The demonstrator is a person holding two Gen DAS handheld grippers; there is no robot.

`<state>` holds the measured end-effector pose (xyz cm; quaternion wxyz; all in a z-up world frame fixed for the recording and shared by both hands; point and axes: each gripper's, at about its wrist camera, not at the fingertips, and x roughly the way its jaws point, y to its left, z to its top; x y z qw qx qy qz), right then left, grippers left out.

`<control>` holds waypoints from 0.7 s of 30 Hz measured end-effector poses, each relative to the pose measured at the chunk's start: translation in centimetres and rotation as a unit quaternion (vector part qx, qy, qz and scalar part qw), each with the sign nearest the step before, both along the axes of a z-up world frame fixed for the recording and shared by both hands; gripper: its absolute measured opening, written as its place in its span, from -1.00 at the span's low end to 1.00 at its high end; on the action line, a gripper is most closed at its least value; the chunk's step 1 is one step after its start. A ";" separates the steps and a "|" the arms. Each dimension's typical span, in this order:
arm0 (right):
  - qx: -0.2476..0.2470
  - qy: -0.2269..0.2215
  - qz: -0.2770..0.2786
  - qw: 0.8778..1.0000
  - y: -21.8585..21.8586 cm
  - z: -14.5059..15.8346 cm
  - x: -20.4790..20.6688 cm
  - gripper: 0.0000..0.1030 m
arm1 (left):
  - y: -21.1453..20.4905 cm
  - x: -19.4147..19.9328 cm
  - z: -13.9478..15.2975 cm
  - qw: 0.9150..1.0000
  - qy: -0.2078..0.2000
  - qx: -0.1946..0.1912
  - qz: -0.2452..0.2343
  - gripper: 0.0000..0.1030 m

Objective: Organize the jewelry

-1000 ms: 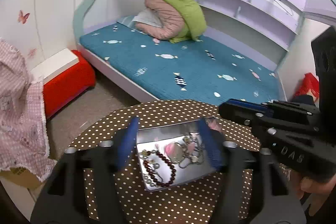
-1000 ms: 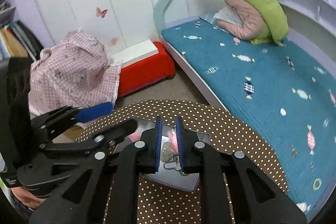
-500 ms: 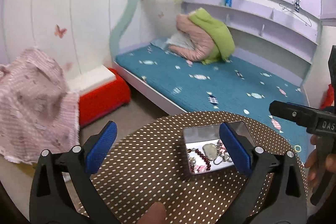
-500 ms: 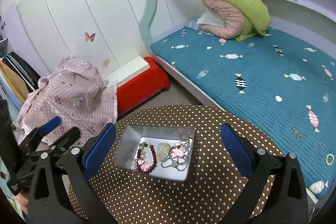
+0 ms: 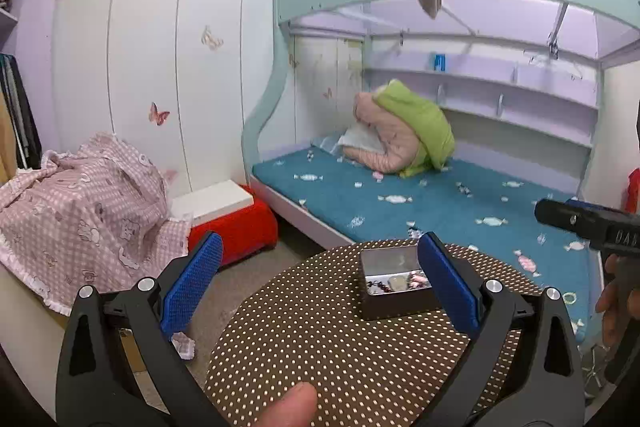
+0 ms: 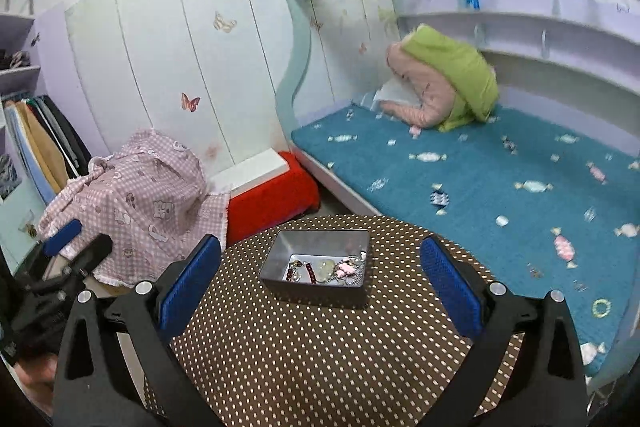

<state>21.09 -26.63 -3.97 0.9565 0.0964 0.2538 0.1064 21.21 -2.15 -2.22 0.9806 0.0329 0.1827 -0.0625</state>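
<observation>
Left wrist view first: our left hand-held gripper [image 5: 320,281] has pulled back and up from the tin [image 5: 394,283], its blue pads spread wide with nothing between them, where a second ago they framed the tin closely. Moving right, the right hand-held gripper [image 6: 320,283] has also let go and retreated; a second ago its pads were pinched together over the tin, and now they stand wide apart and empty. The tin sits on the far part of the round dotted worktop [image 6: 320,355], holding a dark red bead bracelet [image 6: 306,271], a pale stone [image 6: 326,269], a pink charm [image 6: 345,269] and some chain. We judge that the last piece has gone in and the sorting is finished or nearly so. Bare cloth lies all around the tin, giving free room to approach from the near side; the tin is near the far rim, beyond which the floor drops away toward the bed [image 6: 500,163].
</observation>
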 end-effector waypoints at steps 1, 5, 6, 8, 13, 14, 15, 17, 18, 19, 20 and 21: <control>-0.002 -0.006 -0.002 1.000 0.1 0.2 -0.7 0.87 | 0.1 -0.9 0.3 1.000 -0.005 -0.002 -0.001 0.90; -0.015 -0.036 -0.018 0.999 0.6 0.6 -5.1 0.87 | 0.1 -5.0 1.7 1.000 -0.029 -0.005 0.002 0.90; -0.018 -0.040 -0.022 0.999 0.7 0.6 -5.8 0.87 | 0.0 -6.0 2.0 0.999 -0.034 -0.005 0.003 0.90; -0.026 -0.050 -0.031 0.998 1.0 0.3 -8.0 0.87 | -0.3 -7.8 2.3 0.999 -0.041 -0.001 0.005 0.90; -0.055 -0.066 -0.040 0.996 2.4 0.0 -11.9 0.87 | -0.1 -11.6 2.4 0.999 -0.048 -0.016 0.006 0.91; -0.060 -0.071 -0.045 0.995 2.7 0.0 -12.6 0.87 | -0.1 -12.3 2.3 0.999 -0.050 -0.017 0.007 0.91; -0.063 -0.074 -0.048 0.994 2.9 0.0 -13.2 0.87 | -0.1 -12.8 2.3 0.999 -0.051 -0.017 0.008 0.91; -0.072 -0.083 -0.050 0.993 3.8 0.1 -14.7 0.87 | 0.0 -14.3 2.4 0.998 -0.058 -0.017 0.013 0.91; -0.078 -0.086 -0.053 0.992 4.1 0.2 -15.2 0.87 | 0.1 -15.0 2.5 0.998 -0.063 -0.016 0.018 0.91; -0.083 -0.090 -0.057 0.991 4.5 0.2 -15.6 0.87 | 0.3 -15.5 2.6 0.997 -0.067 -0.015 0.021 0.91; -0.087 -0.096 -0.063 0.990 4.9 0.2 -16.2 0.87 | 0.4 -16.0 2.6 0.997 -0.069 -0.016 0.024 0.91; -0.088 -0.100 -0.065 0.989 5.2 0.2 -16.6 0.87 | 0.6 -16.5 2.7 0.997 -0.072 -0.019 0.026 0.91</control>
